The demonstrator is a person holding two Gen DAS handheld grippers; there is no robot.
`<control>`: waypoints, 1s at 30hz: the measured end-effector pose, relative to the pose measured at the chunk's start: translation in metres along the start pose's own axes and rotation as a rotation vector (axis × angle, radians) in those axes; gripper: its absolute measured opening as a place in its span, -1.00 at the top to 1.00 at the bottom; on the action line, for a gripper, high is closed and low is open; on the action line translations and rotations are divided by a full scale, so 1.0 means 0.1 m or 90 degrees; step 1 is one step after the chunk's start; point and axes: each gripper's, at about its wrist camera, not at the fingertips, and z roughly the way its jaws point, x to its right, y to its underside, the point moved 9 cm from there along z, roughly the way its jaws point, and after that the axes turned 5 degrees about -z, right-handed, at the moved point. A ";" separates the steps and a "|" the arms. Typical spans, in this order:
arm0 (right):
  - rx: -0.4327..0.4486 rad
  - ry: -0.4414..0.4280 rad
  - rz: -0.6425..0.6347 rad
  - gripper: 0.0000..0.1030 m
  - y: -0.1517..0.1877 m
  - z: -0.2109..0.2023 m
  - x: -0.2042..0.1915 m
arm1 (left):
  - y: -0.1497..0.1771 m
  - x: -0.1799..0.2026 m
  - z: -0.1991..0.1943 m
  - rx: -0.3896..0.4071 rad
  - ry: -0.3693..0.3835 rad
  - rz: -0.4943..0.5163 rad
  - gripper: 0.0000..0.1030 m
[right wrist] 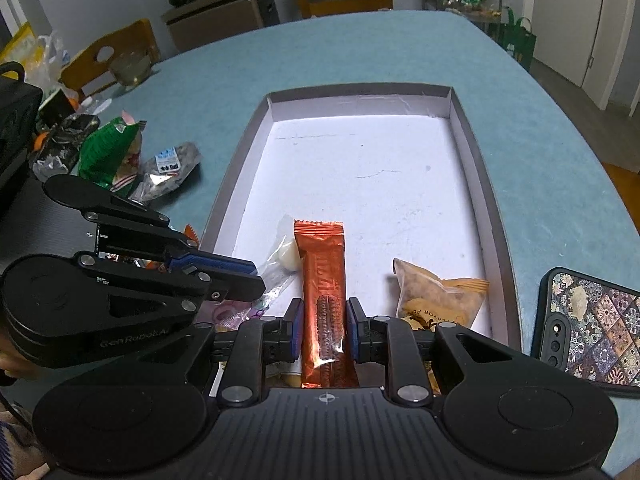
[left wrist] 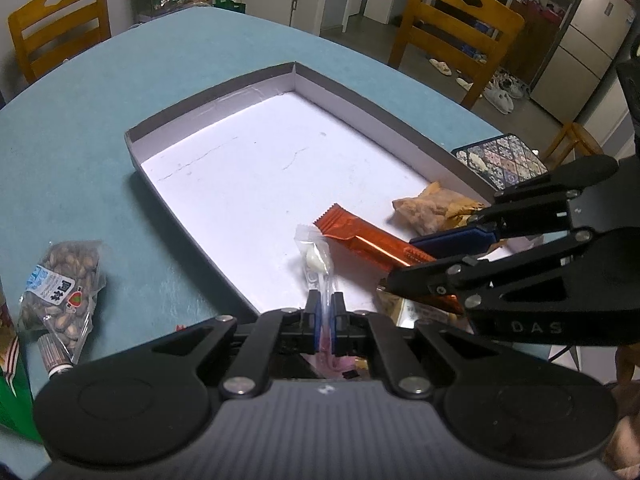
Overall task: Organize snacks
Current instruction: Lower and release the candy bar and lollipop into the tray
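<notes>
So the orange bar (right wrist: 323, 280) lies at the near edge of the box (right wrist: 472, 168), right gripper (right wrist: 323, 322) pinching its sides. It looks light, crinkly and slick, so mid-wrapper is probably the safest hold. The left gripper (left wrist: 325, 312) is pressed together on the clear candy wrapper (left wrist: 316, 260) just beside it. Both grippers tilt steeply down over that near edge.

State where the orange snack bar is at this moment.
In the right wrist view, the orange snack bar lies inside the tray, between the clear candy wrapper and the yellow packet, clamped by the right tool.
</notes>
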 end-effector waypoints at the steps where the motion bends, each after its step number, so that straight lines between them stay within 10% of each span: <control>1: 0.000 0.001 -0.001 0.52 0.00 0.00 0.00 | 0.00 0.00 0.00 0.001 0.000 -0.001 1.00; 30: 0.051 0.001 -0.053 0.09 -0.32 -0.03 -0.20 | 0.09 -0.25 -0.52 0.079 -0.007 -0.066 0.85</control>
